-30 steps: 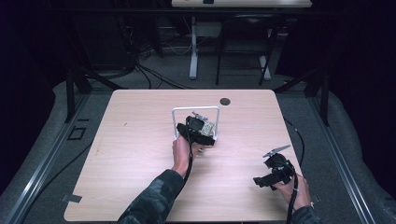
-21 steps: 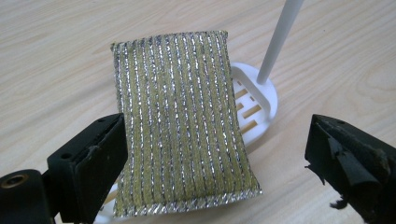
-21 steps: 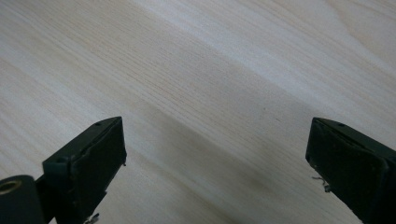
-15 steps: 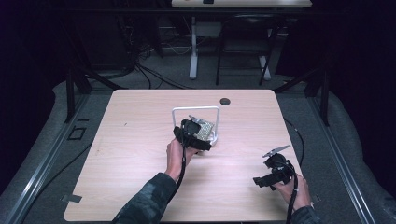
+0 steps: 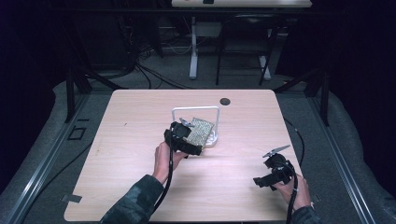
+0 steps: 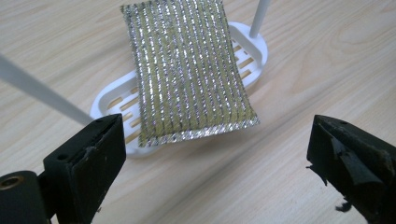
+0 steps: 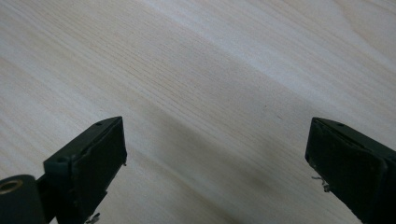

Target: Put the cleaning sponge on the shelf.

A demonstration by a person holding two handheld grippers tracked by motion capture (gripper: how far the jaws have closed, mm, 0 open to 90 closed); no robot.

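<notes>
A glittery silver-and-yellow scrub sponge [image 6: 189, 70] lies across a white slatted holder [image 6: 254, 58] with a white wire hoop [image 5: 195, 110]; its near end overhangs the holder. My left gripper [image 6: 215, 158] is open just short of that near end, jaws wide apart and touching nothing. In the high view the sponge [image 5: 201, 130] sits mid-table with the left gripper [image 5: 183, 136] right beside it. My right gripper [image 5: 272, 176] is open near the table's front right, over bare wood [image 7: 210, 93].
The light wooden table [image 5: 130, 140] has a dark round grommet [image 5: 225, 101] near its far edge. A hoop post [image 6: 258, 18] rises behind the sponge and another post [image 6: 42, 93] slants at the left. Black cables trail from both grippers.
My left hand and gripper have drawn back a little towards the person and to the left, away from the holder. The right gripper has stayed put.
</notes>
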